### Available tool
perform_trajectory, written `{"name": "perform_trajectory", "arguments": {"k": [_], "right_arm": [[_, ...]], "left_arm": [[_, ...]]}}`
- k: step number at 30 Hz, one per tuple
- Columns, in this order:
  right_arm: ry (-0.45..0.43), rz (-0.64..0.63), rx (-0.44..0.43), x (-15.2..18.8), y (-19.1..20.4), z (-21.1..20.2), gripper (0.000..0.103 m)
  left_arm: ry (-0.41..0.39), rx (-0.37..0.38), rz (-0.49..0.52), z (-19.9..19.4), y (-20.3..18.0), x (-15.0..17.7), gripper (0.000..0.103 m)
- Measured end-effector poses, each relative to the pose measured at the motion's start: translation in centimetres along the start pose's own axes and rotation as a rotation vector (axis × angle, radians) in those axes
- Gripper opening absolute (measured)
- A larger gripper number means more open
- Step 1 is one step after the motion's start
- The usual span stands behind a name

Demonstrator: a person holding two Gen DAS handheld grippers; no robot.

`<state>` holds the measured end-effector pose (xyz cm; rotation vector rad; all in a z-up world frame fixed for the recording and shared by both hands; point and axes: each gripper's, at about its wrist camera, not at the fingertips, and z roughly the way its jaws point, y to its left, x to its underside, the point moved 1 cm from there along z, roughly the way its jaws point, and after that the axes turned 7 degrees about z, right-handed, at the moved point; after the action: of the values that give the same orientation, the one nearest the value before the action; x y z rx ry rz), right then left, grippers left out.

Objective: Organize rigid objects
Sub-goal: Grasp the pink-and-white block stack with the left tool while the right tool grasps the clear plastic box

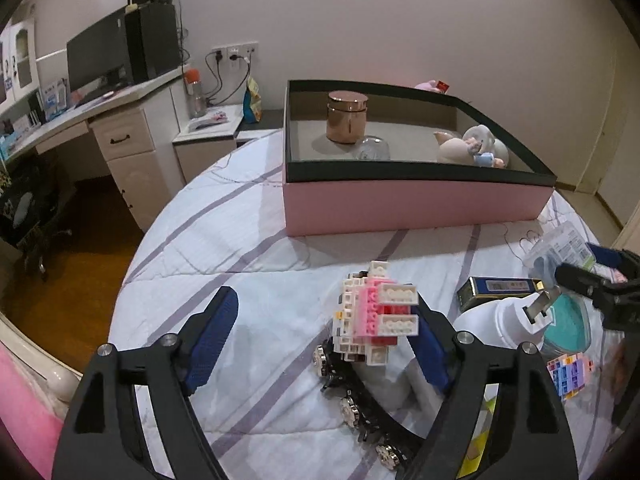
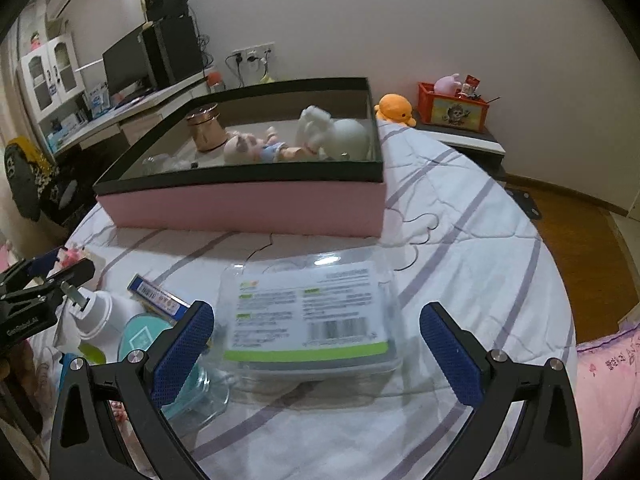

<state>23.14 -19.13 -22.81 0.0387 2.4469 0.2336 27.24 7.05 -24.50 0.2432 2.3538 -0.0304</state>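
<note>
Blue-padded fingers (image 2: 452, 354) of the right gripper (image 2: 316, 354) are held wide, empty, around the clear plastic labelled package (image 2: 310, 312) on the bed, its long axis running three to nine o'clock.

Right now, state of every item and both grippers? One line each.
left gripper: jaws open, nothing held; block model beside its right finger
right gripper: jaws open, around the clear plastic pack, not pressing
pink box: lidless, on the bed
copper jar: upright in box, lid on
doll: lying in box
block model: on the bed, outside the box
clear plastic pack: flat on bed, label up
</note>
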Motion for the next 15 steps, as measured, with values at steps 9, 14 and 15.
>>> {"name": "perform_trajectory", "arguments": {"k": [9,14,15], "right_arm": [[0.046,0.023,0.026,0.0,-0.7,1.7,0.103],[0.001,0.009,0.047,0.1,-0.6,0.8,0.094],[-0.016,0.015,0.043,0.1,-0.7,0.5,0.094]], "left_arm": [[0.008,0.088,0.080,0.4,-1.8,-0.5,0.031],[-0.012,0.060,0.086,-0.1,-2.2,-0.6,0.031],[-0.021,0.055,0.082,-0.3,-2.2,-0.5,0.031]]}}
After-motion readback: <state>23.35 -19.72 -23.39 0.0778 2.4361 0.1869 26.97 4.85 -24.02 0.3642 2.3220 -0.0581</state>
